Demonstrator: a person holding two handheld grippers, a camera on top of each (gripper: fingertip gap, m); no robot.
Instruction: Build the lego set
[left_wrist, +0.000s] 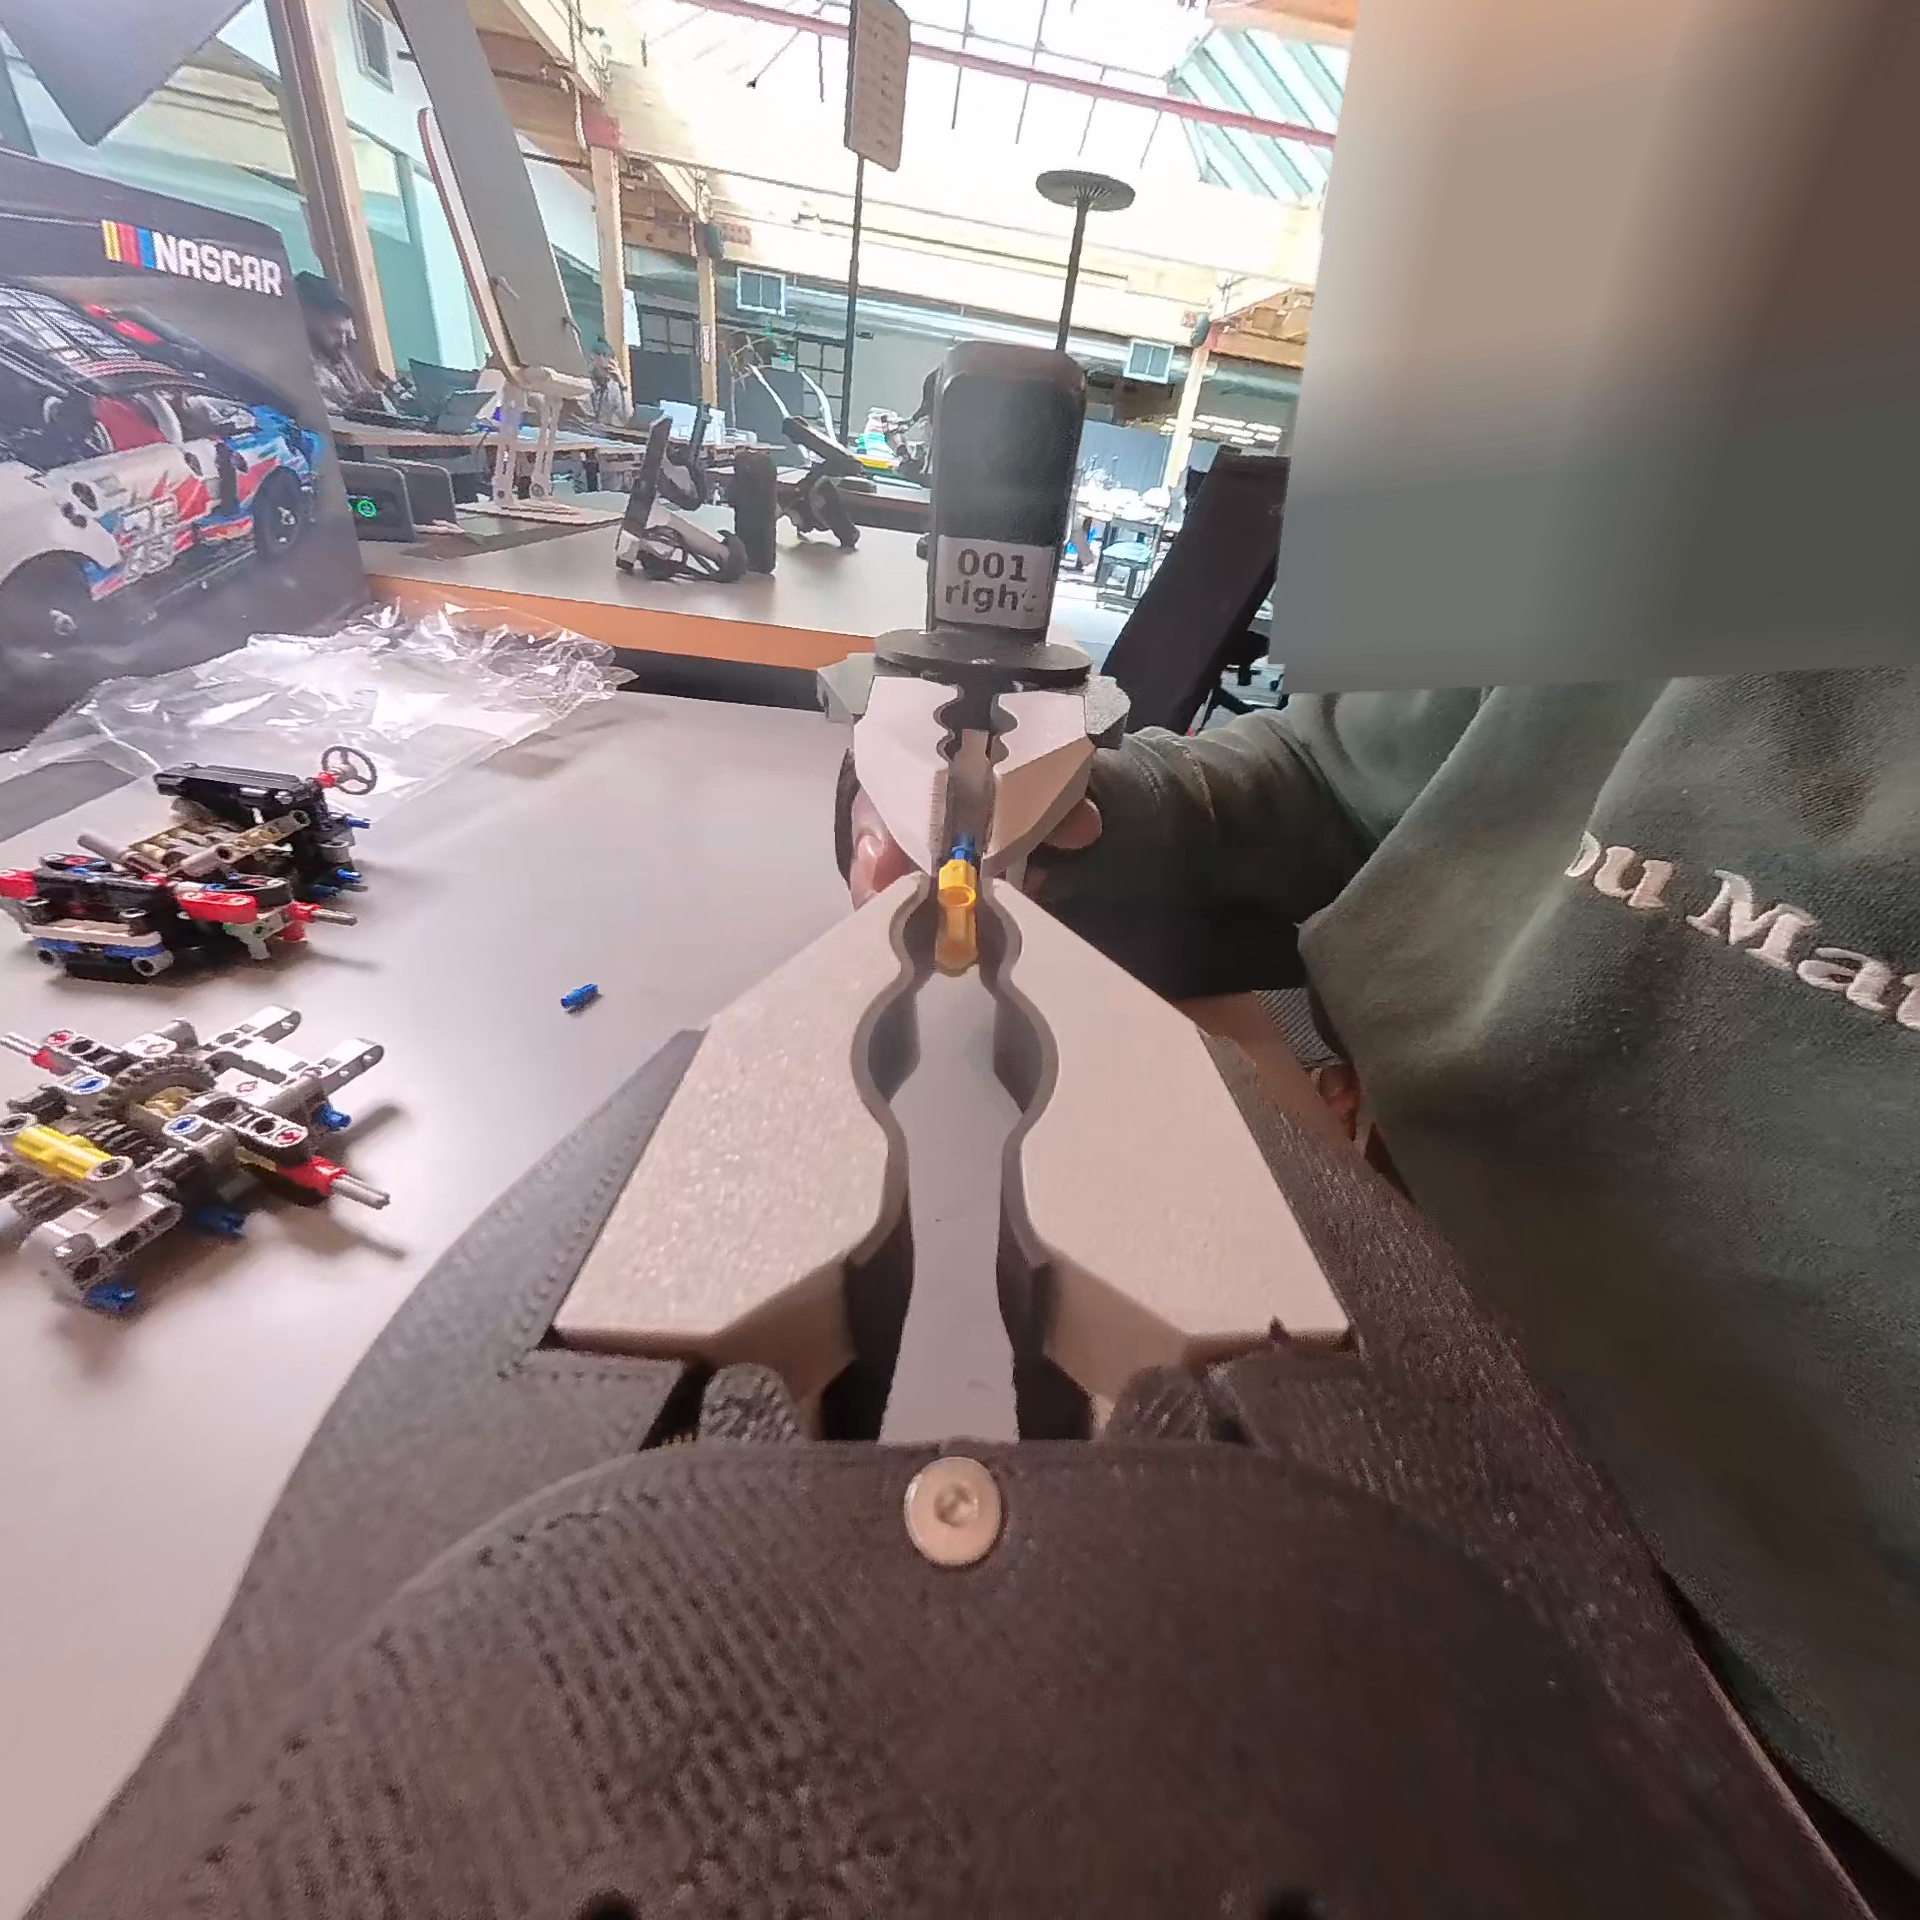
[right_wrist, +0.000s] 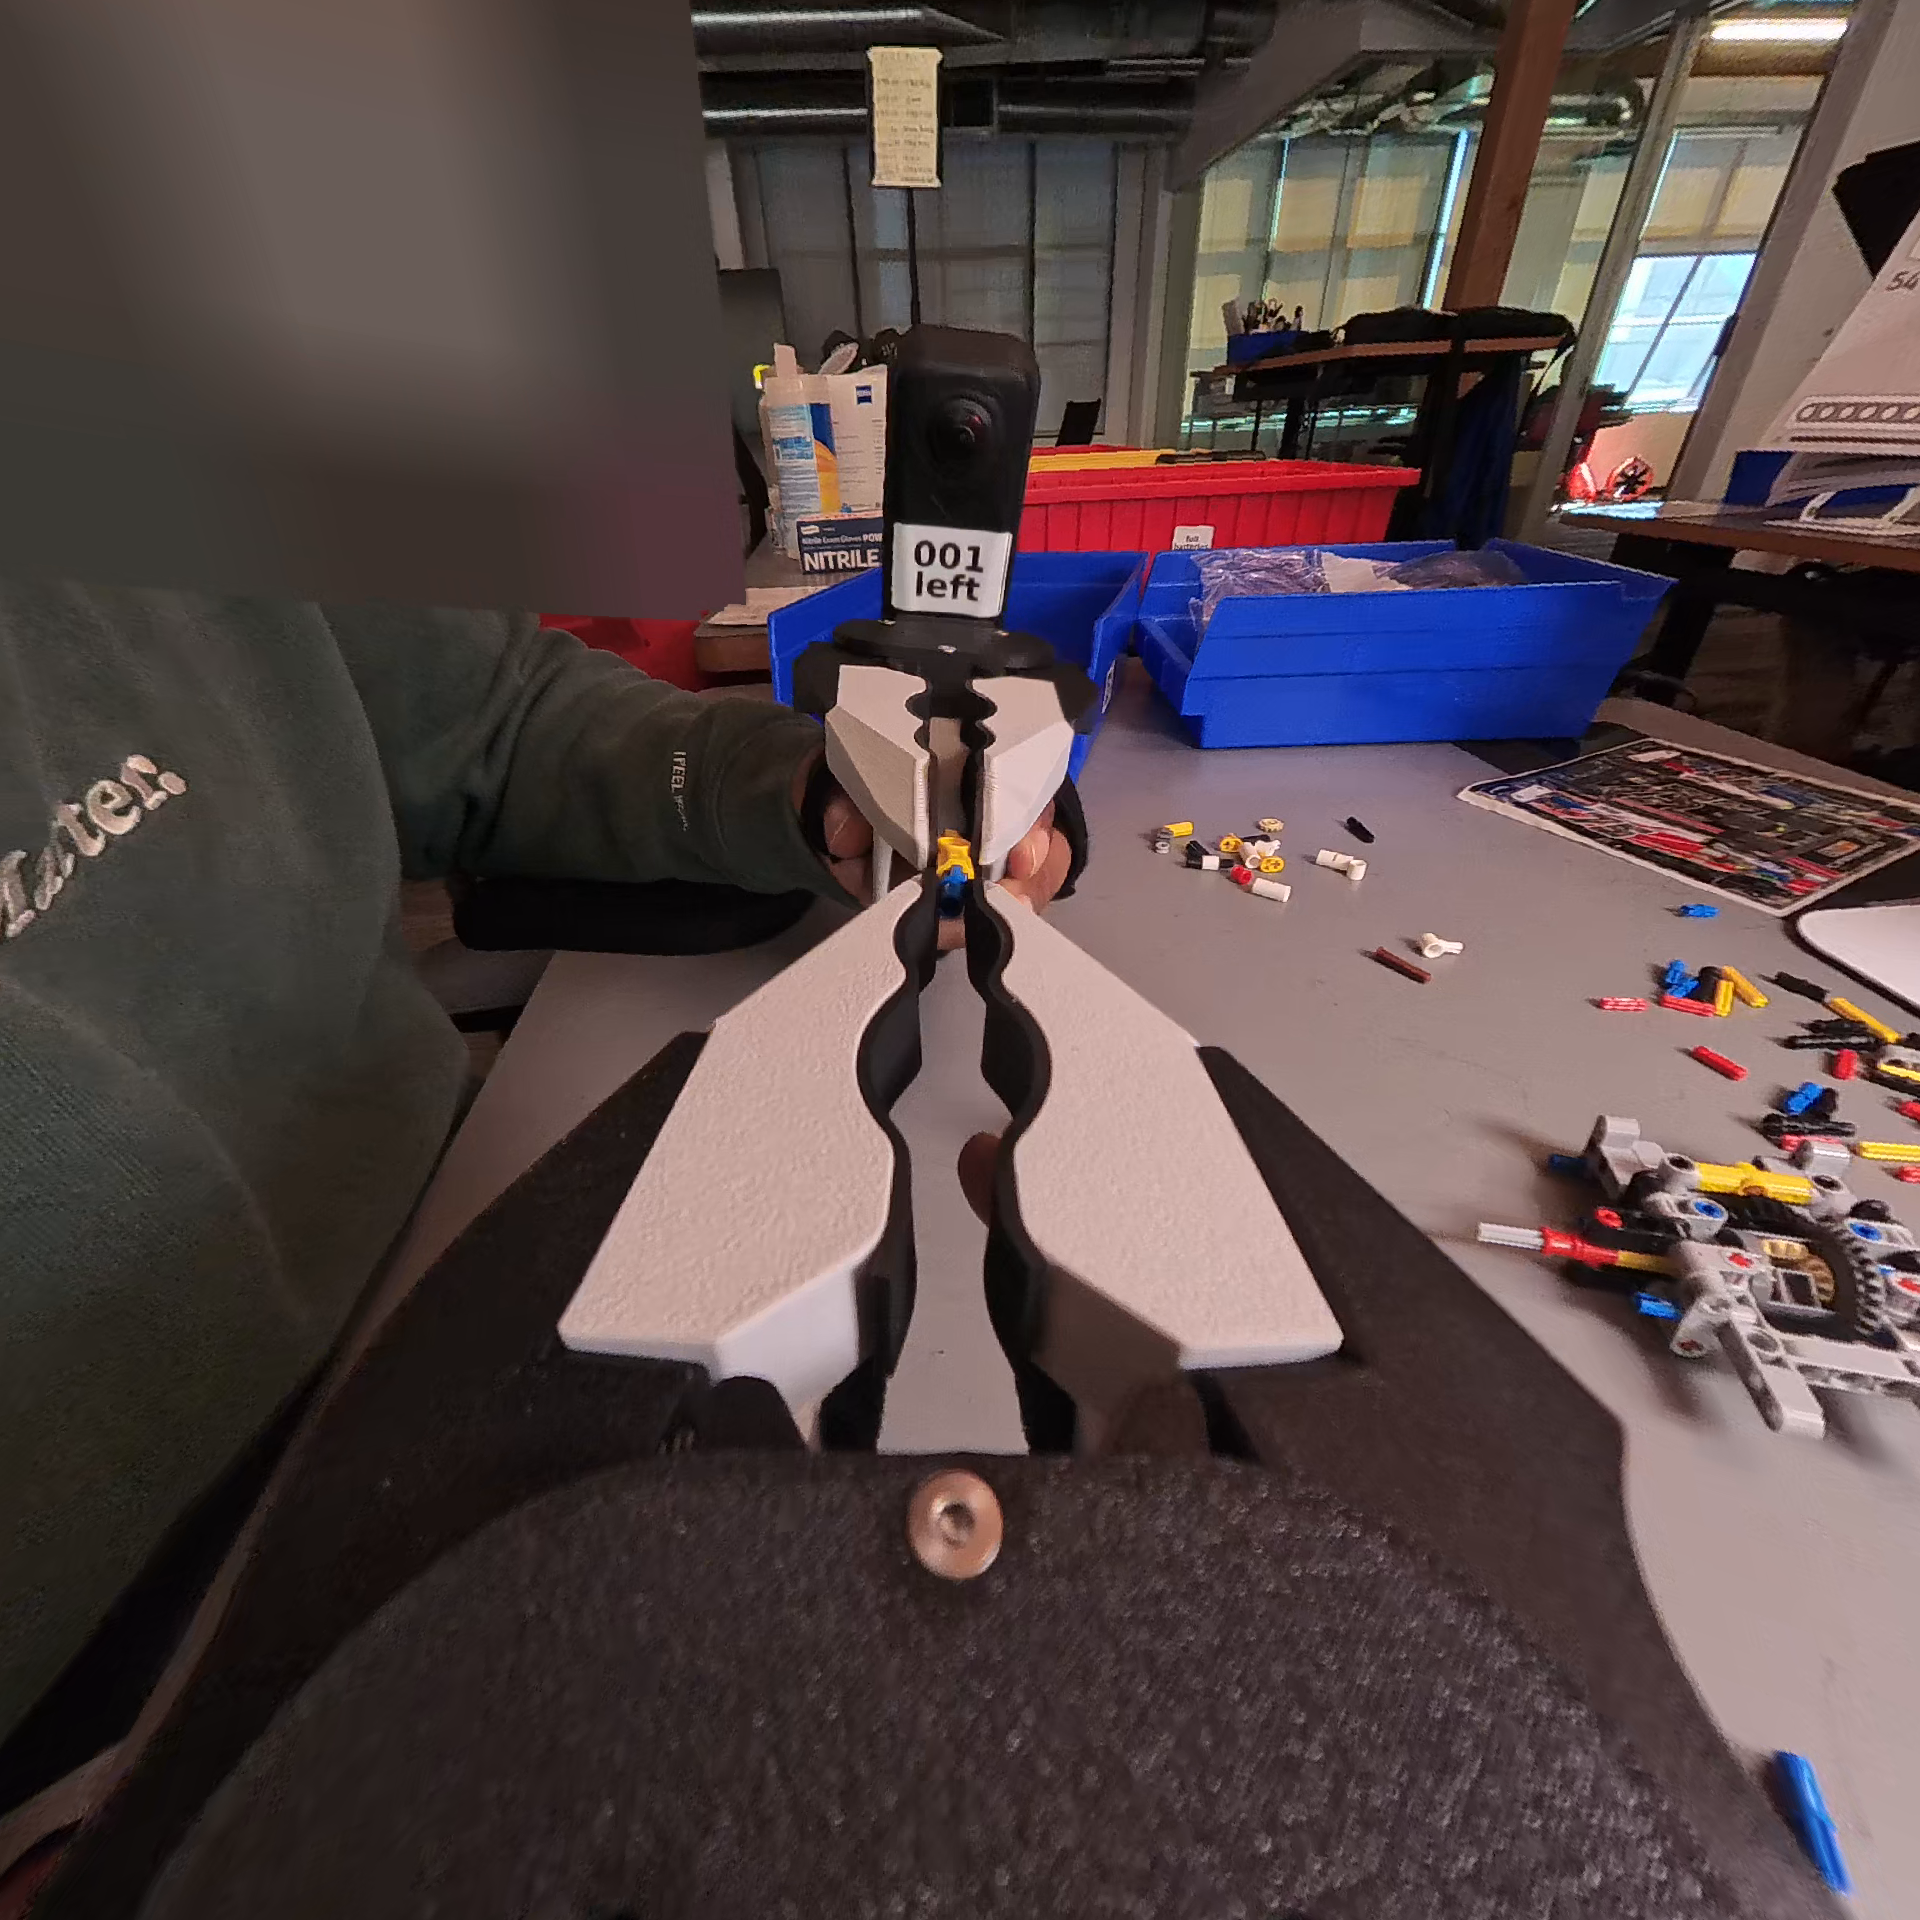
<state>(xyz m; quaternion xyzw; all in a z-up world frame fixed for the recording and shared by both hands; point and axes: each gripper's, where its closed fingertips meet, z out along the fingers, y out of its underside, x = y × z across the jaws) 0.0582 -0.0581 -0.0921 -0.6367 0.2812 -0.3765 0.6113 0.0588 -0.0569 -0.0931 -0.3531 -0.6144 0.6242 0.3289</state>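
A grey table (right_wrist: 1351, 1039) carries two blue bins (right_wrist: 1392, 644) at its far side in the right wrist view, a grey gear assembly (right_wrist: 1766, 1268) to the right, and scattered small parts (right_wrist: 1247, 857). Above the table's near edge the two grippers meet tip to tip. The left gripper (left_wrist: 954, 935) is closed narrowly on a yellow connector (left_wrist: 954, 914). The right gripper (right_wrist: 951, 894) pinches a blue pin (right_wrist: 949, 889), whose end meets the connector. A loose blue pin (left_wrist: 582, 995) lies on the table to the left in the left wrist view.
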